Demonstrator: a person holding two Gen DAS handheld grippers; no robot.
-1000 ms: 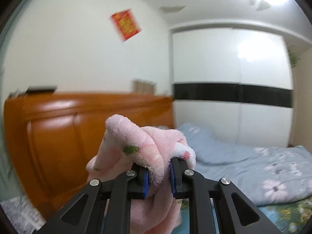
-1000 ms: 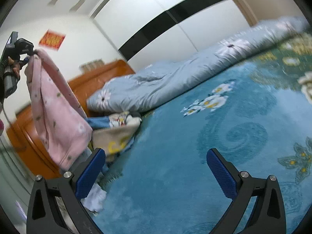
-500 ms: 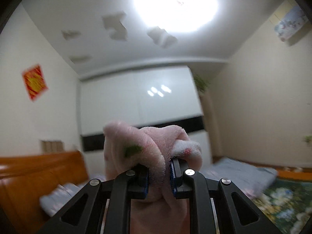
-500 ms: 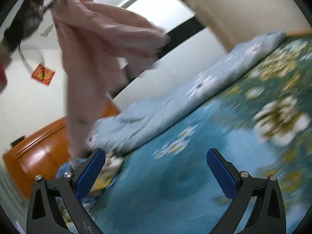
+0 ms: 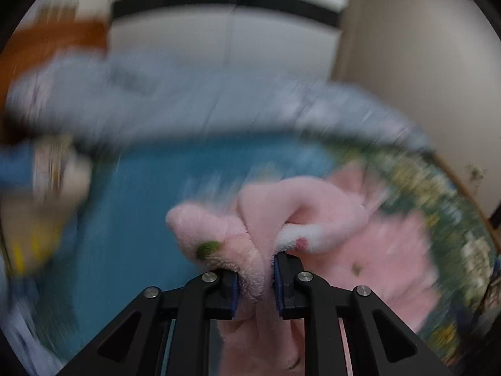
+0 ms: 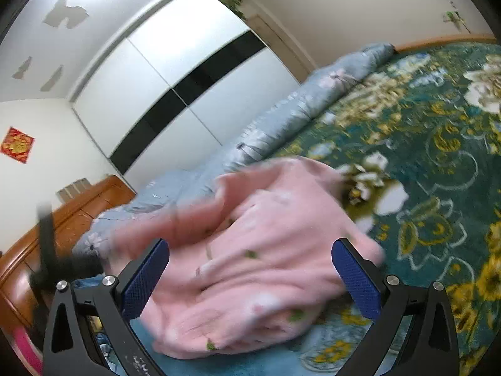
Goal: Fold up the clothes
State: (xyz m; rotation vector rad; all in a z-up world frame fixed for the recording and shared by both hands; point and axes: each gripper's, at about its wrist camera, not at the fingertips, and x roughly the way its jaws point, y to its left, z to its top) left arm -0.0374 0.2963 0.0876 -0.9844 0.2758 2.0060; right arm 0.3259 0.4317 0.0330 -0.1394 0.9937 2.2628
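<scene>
A fluffy pink garment with small green specks lies spread on the blue floral bedspread. My left gripper is shut on a bunched edge of it, low over the bed. In the right wrist view the garment lies crumpled and motion-blurred on the bedspread, straight ahead between my fingers. My right gripper is open and empty just in front of it. The left view is heavily blurred.
A rolled grey-blue duvet lies along the far side of the bed. A pile of other clothes sits at the left. An orange wooden headboard and a white wardrobe stand behind.
My left gripper swung the pink garment from high in the air down onto the bedspread. The garment now lies in front of my right gripper, which stayed open.
</scene>
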